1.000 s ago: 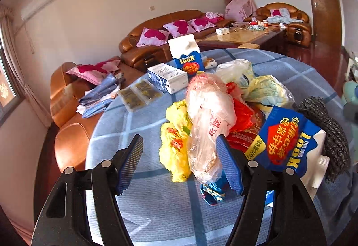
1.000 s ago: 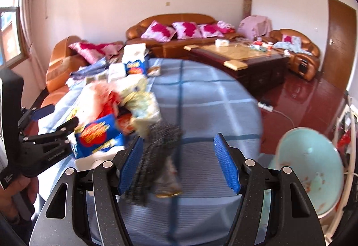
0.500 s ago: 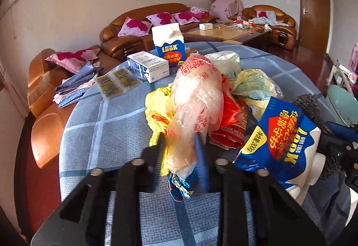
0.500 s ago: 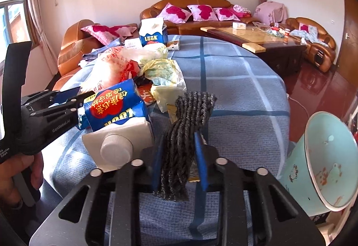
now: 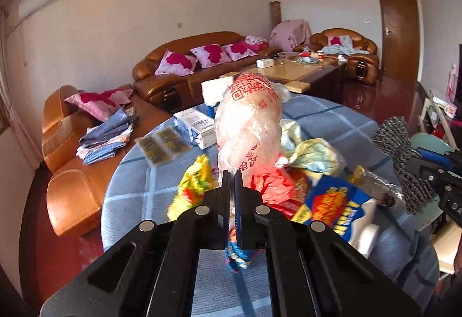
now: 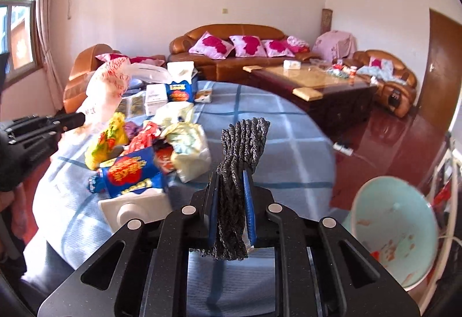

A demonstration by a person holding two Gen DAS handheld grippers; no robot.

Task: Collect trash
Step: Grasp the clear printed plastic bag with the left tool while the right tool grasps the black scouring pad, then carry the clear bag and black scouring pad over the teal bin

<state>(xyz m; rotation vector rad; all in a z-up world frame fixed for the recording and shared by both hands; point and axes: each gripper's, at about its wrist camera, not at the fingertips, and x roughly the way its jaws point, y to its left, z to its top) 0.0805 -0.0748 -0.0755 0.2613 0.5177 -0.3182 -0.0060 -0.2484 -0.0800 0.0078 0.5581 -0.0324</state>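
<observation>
- Left gripper [image 5: 232, 172]: jaws clenched tight on the lower end of a clear plastic bag with red print [image 5: 249, 126]; the bag stands up above the trash pile, over the round table with a blue checked cloth [image 5: 138, 195].
- Beneath and just beside it on the cloth: yellow wrapper [image 5: 193, 187], red wrapper [image 5: 271, 187], blue LOOK milk carton [image 5: 335, 207] lying on its side, pale crumpled bag [image 5: 314, 155].
- Right gripper [image 6: 231, 181]: jaws closing, pads pressing a dark grey scouring pad [image 6: 239, 155] held upright between them, above the table's near edge.
- Far right: pale green bin [image 6: 395, 230] beside the table, its mouth tilted toward the camera.
</observation>
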